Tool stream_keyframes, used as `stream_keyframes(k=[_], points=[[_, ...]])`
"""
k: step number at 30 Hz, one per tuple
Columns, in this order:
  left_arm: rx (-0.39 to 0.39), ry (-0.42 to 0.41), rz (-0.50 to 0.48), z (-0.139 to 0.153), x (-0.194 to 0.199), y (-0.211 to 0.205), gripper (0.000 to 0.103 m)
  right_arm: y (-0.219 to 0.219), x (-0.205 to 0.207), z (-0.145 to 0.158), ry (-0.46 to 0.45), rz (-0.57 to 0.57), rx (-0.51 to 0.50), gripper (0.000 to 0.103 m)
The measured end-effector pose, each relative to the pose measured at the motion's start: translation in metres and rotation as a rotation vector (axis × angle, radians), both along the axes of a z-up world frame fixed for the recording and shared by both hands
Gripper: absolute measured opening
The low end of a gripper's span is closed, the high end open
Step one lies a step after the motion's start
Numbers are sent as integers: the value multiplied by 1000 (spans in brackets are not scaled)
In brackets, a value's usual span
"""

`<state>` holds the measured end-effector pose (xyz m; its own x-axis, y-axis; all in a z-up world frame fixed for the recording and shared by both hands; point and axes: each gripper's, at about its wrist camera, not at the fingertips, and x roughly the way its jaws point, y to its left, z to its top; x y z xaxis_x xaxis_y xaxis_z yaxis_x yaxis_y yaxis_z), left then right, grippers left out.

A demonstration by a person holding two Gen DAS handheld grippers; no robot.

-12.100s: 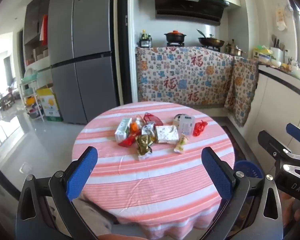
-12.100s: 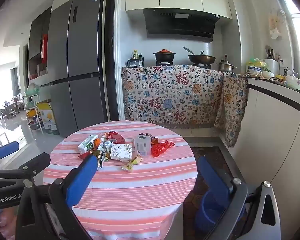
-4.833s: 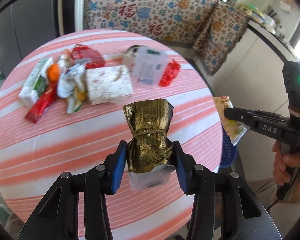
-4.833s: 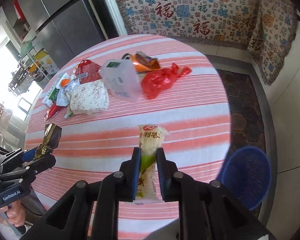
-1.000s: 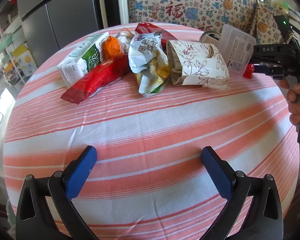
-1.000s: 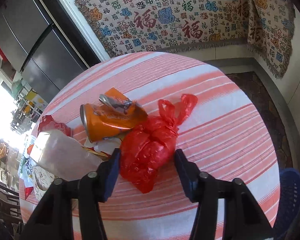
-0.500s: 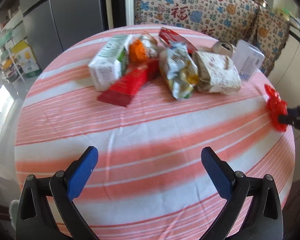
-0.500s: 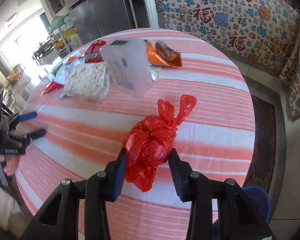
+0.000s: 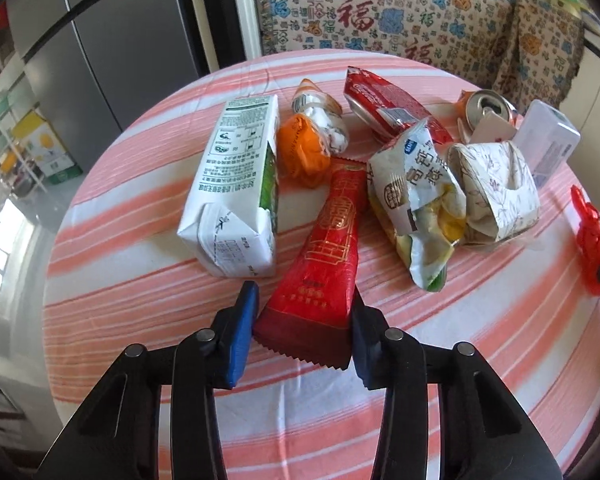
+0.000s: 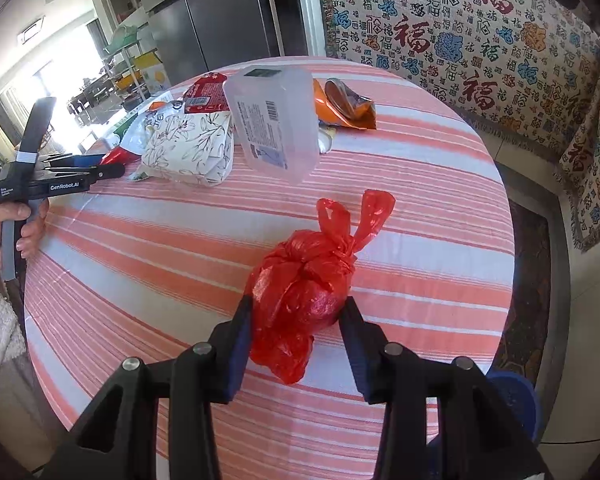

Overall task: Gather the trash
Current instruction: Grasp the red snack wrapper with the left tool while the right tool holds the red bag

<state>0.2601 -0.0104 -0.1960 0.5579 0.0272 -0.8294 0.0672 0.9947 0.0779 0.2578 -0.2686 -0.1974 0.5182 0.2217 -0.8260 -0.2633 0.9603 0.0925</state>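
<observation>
Red foil, a long snack wrapper (image 9: pixel 328 256) printed in gold, lies on the striped bench (image 9: pixel 140 280) with its crimped near end between the fingers of the left gripper (image 9: pixel 302 320), which are narrowed to the wrapper's width and touch both its edges. Just left of it lies a white milk carton (image 9: pixel 236 188); on its right are a crumpled white snack bag (image 9: pixel 416 196) and a floral tissue pack (image 9: pixel 496 192). Behind them sit an orange-and-white wrapper (image 9: pixel 312 136), a red packet (image 9: pixel 388 104), a crushed can (image 9: pixel 486 108) and a clear plastic box (image 9: pixel 548 140). The right gripper (image 10: pixel 298 316) has its fingers pressed against both sides of a knotted red plastic bag (image 10: pixel 308 284), above the bench's near edge. A blue bin (image 10: pixel 516 404) stands on the floor beside the bench.
</observation>
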Motion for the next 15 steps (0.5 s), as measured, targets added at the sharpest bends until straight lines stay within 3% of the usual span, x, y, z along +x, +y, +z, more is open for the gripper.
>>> stream_keyframes(k=[10,15], points=[[-112,90,48,2,-87,-6,44,-3,-10,3,10,37,-16,44],[-200,132,-18,4,-112,-18,55,-9,-14,-1,38,21,-29,50]])
